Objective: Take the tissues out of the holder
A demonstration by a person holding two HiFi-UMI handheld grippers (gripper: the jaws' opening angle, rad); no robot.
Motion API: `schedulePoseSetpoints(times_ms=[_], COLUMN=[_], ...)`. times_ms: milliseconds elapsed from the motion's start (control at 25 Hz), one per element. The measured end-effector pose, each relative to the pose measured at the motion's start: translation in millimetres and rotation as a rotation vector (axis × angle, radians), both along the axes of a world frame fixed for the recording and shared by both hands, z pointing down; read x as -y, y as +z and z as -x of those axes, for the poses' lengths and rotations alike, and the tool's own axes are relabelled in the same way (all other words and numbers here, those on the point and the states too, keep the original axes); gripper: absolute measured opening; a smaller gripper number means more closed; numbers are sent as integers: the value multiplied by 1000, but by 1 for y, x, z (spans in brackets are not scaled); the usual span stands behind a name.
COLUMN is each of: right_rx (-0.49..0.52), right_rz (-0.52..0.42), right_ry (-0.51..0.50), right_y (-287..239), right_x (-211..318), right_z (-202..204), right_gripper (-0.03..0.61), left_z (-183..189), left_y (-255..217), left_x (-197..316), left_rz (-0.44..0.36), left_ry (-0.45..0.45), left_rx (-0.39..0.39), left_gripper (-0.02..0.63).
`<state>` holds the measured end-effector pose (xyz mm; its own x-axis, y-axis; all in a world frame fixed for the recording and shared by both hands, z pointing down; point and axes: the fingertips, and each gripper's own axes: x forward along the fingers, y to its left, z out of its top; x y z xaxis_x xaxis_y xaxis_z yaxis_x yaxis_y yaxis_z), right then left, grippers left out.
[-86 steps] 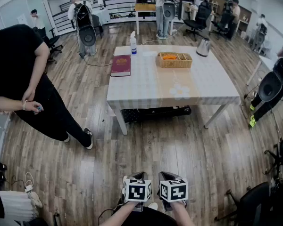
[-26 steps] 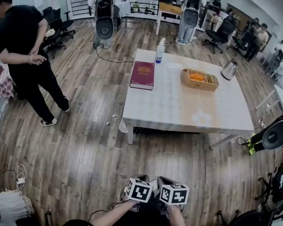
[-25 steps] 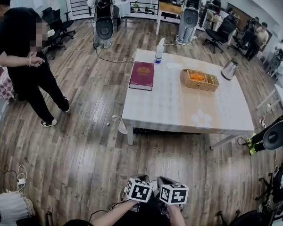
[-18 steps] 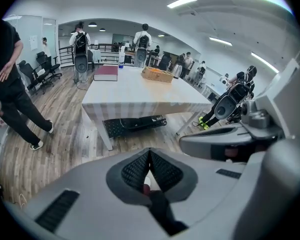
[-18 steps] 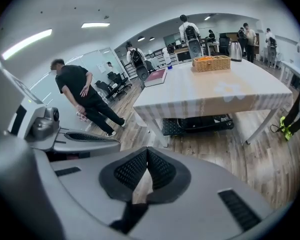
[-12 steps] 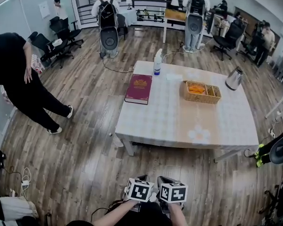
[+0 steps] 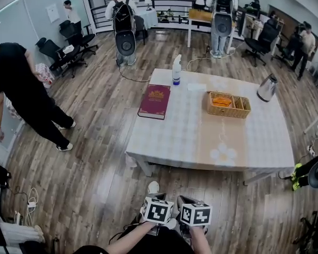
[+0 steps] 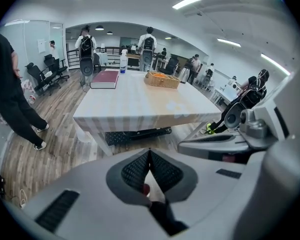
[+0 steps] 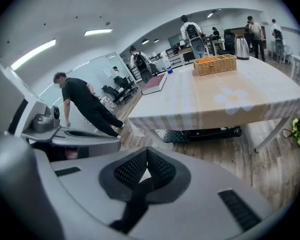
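Approach looks like the step in hand: both grippers hang low near the person's body, well short of the desk (image 7: 201,136). The left gripper (image 8: 149,153) has its fingers (image 8: 134,171) pressed together at the tips with nothing between them. The right gripper (image 9: 147,151) is the same, closed and empty.

On the desk, from left to right, lie a red book (image 7: 154,101), a spray bottle (image 7: 176,71), the wicker holder (image 7: 227,114) and a kettle (image 7: 267,88). The holder sits toward the far right side, with an orange pack (image 7: 221,101) in its left compartment. That pack is probably the tissues, though it is too small to be sure.

To do this well, step up to the near edge opposite the holder. Spread the fingers only once above it. One gripper could steady the wicker rim, since the light basket may lift along with the pack.
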<state>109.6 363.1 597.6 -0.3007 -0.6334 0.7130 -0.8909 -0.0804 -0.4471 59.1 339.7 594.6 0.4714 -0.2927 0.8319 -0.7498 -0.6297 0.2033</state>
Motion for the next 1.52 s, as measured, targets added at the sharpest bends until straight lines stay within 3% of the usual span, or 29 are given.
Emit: schedulePoseSetpoints(times_ms=[480, 880, 1080, 1320, 1520], right_rx=[-37, -133, -192, -172, -171], right_rz=[0, -8, 11, 31, 4], right_ry=[100, 70, 113, 182, 173], right_y=[-9, -22, -26, -17, -21], right_x=[42, 134, 170, 200, 215], right_z=[-54, -64, -78, -85, -83], right_gripper=[14, 14, 14, 14, 14], left_z=[-61, -69, -77, -85, -90], left_y=[-3, -3, -8, -1, 0], left_x=[47, 136, 180, 204, 221], left_rz=[25, 42, 11, 58, 71], left_ry=[117, 130, 138, 200, 215], left_rx=[-43, -96, -142, -153, -154], left_gripper=[6, 6, 6, 6, 6])
